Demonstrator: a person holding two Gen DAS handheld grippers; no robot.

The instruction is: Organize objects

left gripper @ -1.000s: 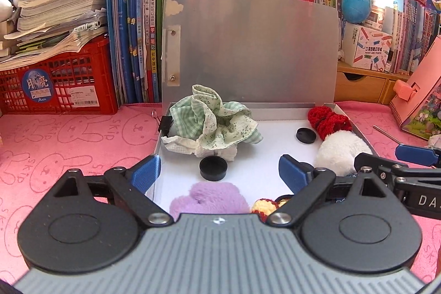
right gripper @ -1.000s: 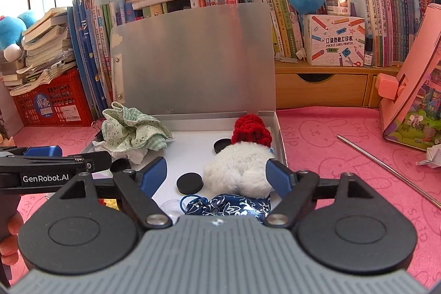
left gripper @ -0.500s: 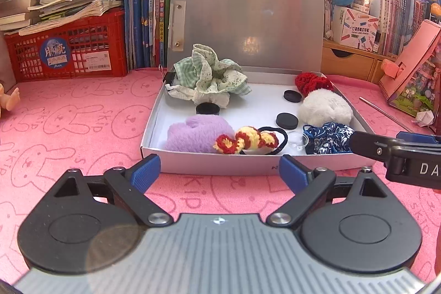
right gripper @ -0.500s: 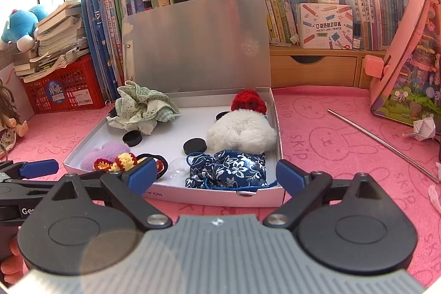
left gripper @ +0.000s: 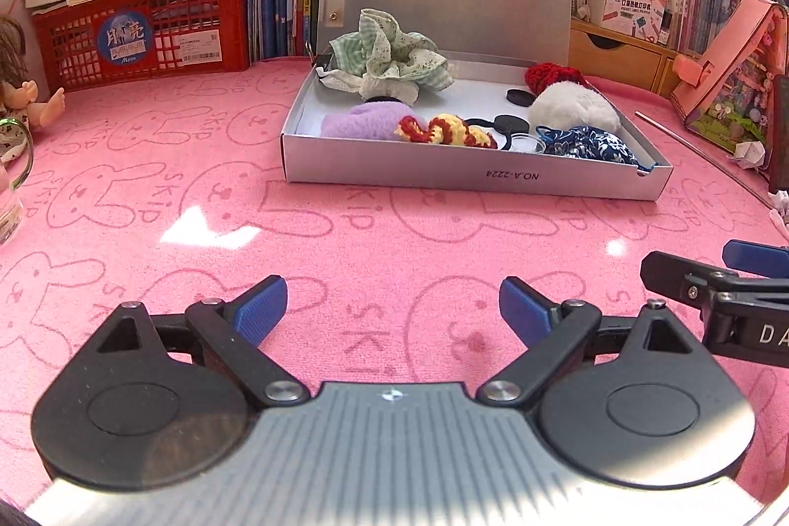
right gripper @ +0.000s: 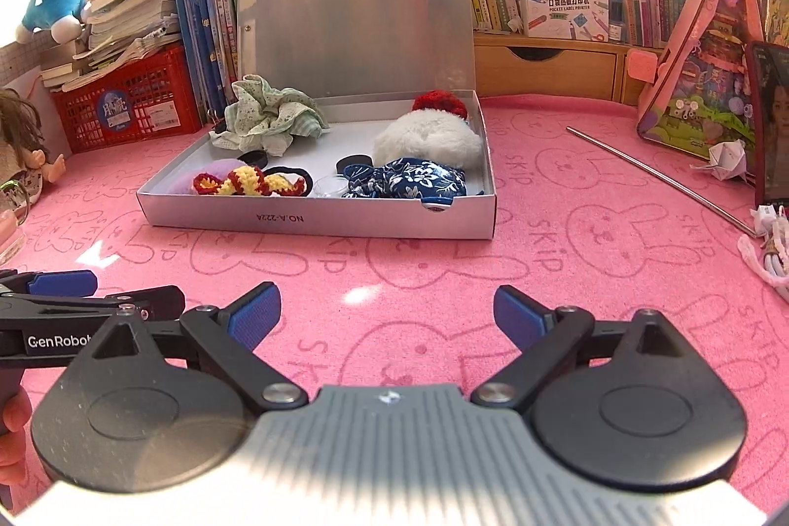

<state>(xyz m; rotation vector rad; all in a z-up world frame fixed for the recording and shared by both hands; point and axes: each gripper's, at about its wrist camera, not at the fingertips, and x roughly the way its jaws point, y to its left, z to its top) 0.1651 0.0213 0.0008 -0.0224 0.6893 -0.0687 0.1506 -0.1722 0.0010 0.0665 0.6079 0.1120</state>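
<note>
A: Starting from the left wrist view, what is seen?

B: The left hand-held gripper [left gripper: 393, 310] is held wide open over the pink bench [left gripper: 197, 230], with nothing between its pads. The box [left gripper: 473, 176] lies well ahead, lid propped upright, with soft things inside: a green cloth [left gripper: 389, 57] at the back left, a purple plush [left gripper: 365, 122] and a crochet piece [left gripper: 444, 129] at the front, a white pompom [left gripper: 574, 107], and a blue floral pouch [left gripper: 587, 144] at the front right. Black discs [left gripper: 510, 124] lie between them.

A: How would these be judged to handle?

B: All are taken to be light and yielding. The cloth and pouch would likely be best pinched at a raised fold; the flat discs look harder to catch, being low on the floor of the box.

A: And the right wrist view?

B: The right hand-held gripper [right gripper: 387, 314] is spread wide and empty, its jaws having just been opening, nothing between them. The left tool is seen at the lower left edge, near it. A clear small cup [right gripper: 328, 185] is seen between the crochet piece and the pouch; it may be slippery.

A: What stands around, and what obstructs?

B: A red crate [right gripper: 133, 107], books [right gripper: 207, 33], a metal rod [right gripper: 656, 176] and a pink toy house [right gripper: 705, 72] lie clear of the box. The front wall of the box is judged the main obstacle, and the crowding within.
</note>
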